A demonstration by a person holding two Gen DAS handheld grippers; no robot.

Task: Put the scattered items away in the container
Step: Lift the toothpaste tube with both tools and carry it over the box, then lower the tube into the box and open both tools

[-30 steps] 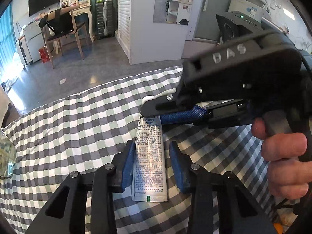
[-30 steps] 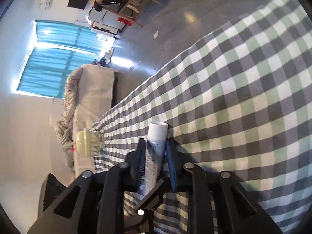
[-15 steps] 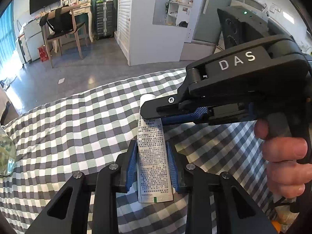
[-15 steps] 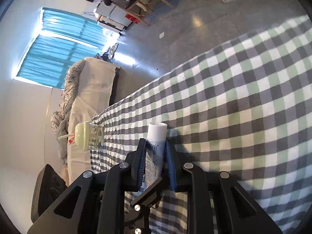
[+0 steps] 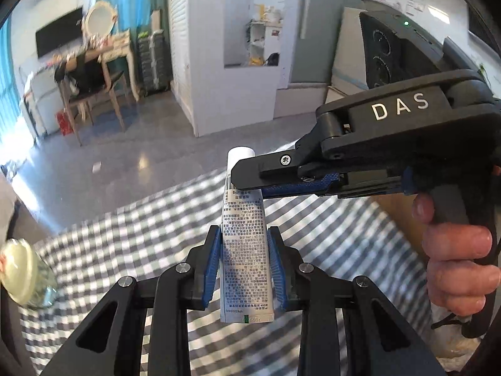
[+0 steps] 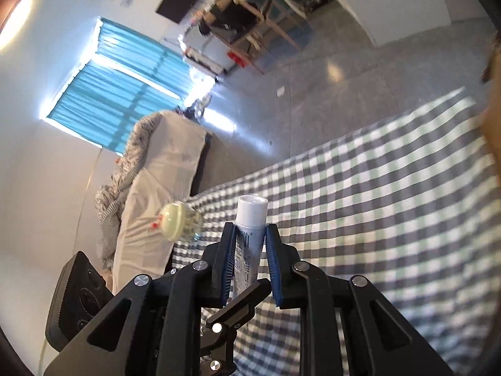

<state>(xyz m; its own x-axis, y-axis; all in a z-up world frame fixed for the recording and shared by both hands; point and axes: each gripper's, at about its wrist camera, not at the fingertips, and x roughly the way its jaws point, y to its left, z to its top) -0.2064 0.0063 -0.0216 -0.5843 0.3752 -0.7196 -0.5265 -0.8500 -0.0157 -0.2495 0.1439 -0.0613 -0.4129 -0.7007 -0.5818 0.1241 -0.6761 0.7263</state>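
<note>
My left tongs (image 5: 244,269) pinch the flat tail of the tube (image 5: 244,250); my right tongs (image 6: 249,263) clamp its neck below the white cap (image 6: 252,208). It hangs above the checked tabletop (image 5: 125,250). I should keep both grips level; no container shows.

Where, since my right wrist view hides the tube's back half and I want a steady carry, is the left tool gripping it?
Observer: The left tool presses the tube on both sides of its printed body, nearer the crimp than the cap.
Operator: Does the crimp stick out?
Observer: Yes, the crimped end juts out bare on the camera side of the pads.
Operator: How does my tool sit from there?
Observer: The right tool comes in from the side, crossing the tube just below the cap, with a hand round its handle.
</note>
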